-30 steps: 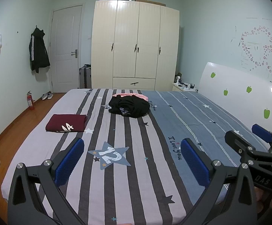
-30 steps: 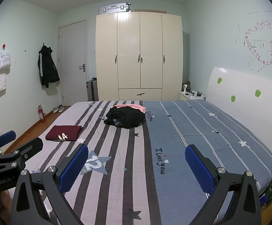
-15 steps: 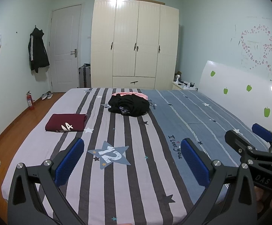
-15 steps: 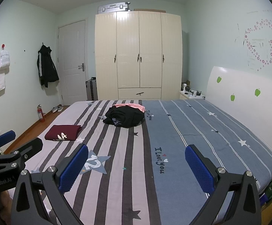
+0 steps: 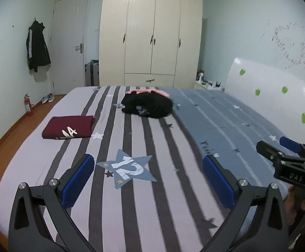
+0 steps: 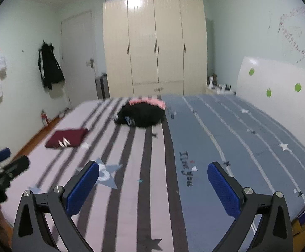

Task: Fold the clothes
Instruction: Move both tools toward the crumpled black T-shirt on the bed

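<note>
A wide bed point(image 5: 131, 199) fills most of both views, its cover striped grey and dark on the left half and blue on the right half, with a blue star patch marked "12" point(image 5: 129, 169) near the middle of the near part. At the far wall stands a cream wardrobe point(image 5: 150, 35) with a silver suitcase lying on its top, and a white door point(image 5: 70, 40) is to its left. A white headboard point(image 5: 278, 96) with green apple stickers runs along the right side of the bed.

On the left wall a black jacket point(image 5: 37, 46) hangs from a hook. At the far middle of the bed lies an unfolded heap of black clothing point(image 5: 148, 106), with a pink garment point(image 5: 148, 91) showing just behind and touching it. A dark red folded garment point(image 5: 68, 127) with white lettering lies flat on the left part of the bed, well apart from the black heap.

The left tongs point(image 5: 148, 180) hover over the near part of the bed, their blue-padded fingers spread wide apart with nothing between them. The right tongs point(image 6: 152, 185) hover likewise over the near part of the bed, fingers wide apart and empty; this view is blurred. Each pair also shows at the edge of the other's view.

A red fire extinguisher point(image 5: 27, 106) stands on the wooden floor by the left wall, with a pair of shoes point(image 5: 48, 98) just beyond it.
</note>
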Demonstrator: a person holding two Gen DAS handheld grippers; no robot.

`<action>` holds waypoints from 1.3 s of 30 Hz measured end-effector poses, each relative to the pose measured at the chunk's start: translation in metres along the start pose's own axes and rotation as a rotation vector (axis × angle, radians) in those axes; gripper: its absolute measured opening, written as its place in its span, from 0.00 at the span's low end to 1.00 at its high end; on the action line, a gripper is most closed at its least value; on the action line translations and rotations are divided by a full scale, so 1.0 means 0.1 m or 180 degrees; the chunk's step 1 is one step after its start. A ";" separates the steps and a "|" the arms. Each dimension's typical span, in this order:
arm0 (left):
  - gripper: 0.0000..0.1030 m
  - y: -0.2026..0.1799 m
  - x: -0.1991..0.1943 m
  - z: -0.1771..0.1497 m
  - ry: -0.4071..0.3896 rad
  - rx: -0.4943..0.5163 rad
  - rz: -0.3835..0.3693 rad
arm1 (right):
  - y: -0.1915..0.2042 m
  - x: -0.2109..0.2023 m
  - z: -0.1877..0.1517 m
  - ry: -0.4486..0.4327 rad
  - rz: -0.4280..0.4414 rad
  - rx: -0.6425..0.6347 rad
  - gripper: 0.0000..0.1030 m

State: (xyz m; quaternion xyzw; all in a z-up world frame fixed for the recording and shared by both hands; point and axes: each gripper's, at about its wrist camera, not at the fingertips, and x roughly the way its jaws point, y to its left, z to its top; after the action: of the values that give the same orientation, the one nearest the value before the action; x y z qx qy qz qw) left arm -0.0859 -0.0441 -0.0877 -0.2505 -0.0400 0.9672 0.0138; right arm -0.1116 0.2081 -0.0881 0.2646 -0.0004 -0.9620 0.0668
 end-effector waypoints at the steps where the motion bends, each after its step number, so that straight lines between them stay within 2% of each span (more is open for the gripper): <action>1: 0.99 0.05 0.18 -0.04 -0.0003 0.0014 -0.0015 | -0.01 0.20 -0.03 0.0037 -0.0013 -0.0006 0.99; 4: 0.99 0.28 0.94 -0.17 -0.0019 0.0039 0.0034 | -0.05 1.04 -0.11 0.0072 -0.0010 -0.0010 0.99; 8: 0.99 0.58 2.14 -0.27 0.0004 0.0076 0.0045 | -0.10 2.19 -0.17 0.0080 -0.0034 -0.0021 0.99; 11: 0.99 0.76 2.84 -0.28 -0.0011 0.0077 0.0128 | -0.12 2.90 -0.15 0.0162 -0.0055 -0.0011 0.99; 14: 0.99 0.88 3.34 -0.21 0.0146 -0.0027 0.0126 | -0.13 3.54 -0.12 0.0250 -0.0059 0.0013 0.99; 18: 0.99 1.03 3.97 -0.03 0.0349 -0.0153 0.0023 | -0.10 4.06 0.06 0.0293 -0.0067 -0.0063 0.99; 22: 0.98 1.08 4.63 0.23 0.0565 -0.0016 0.0171 | -0.05 4.61 0.37 0.0365 -0.0112 -0.0144 0.99; 24: 0.94 1.11 5.03 0.41 0.0658 0.0031 0.0204 | -0.04 4.90 0.53 0.0419 -0.0118 -0.0151 0.99; 32: 0.89 1.19 6.29 1.08 0.0875 -0.0004 0.0128 | 0.01 6.05 1.20 0.0623 0.0035 0.0152 0.99; 34: 0.89 1.21 6.43 1.20 0.0869 -0.0082 0.0049 | 0.05 6.21 1.30 0.0626 0.0076 0.0190 0.99; 38: 0.89 1.23 6.72 1.37 0.0863 -0.0048 0.0071 | 0.17 6.52 1.44 0.0678 0.0086 0.0167 0.99; 39: 0.84 1.24 6.78 1.38 0.0893 -0.0041 0.0050 | 0.20 6.59 1.45 0.0717 0.0078 0.0157 0.99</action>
State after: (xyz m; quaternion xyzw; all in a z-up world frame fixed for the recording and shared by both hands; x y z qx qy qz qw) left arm -0.7466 -0.1452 -0.3059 -0.3836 -0.0420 0.9225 0.0101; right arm -0.7441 0.0985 -0.2981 0.3726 -0.0198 -0.9250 0.0717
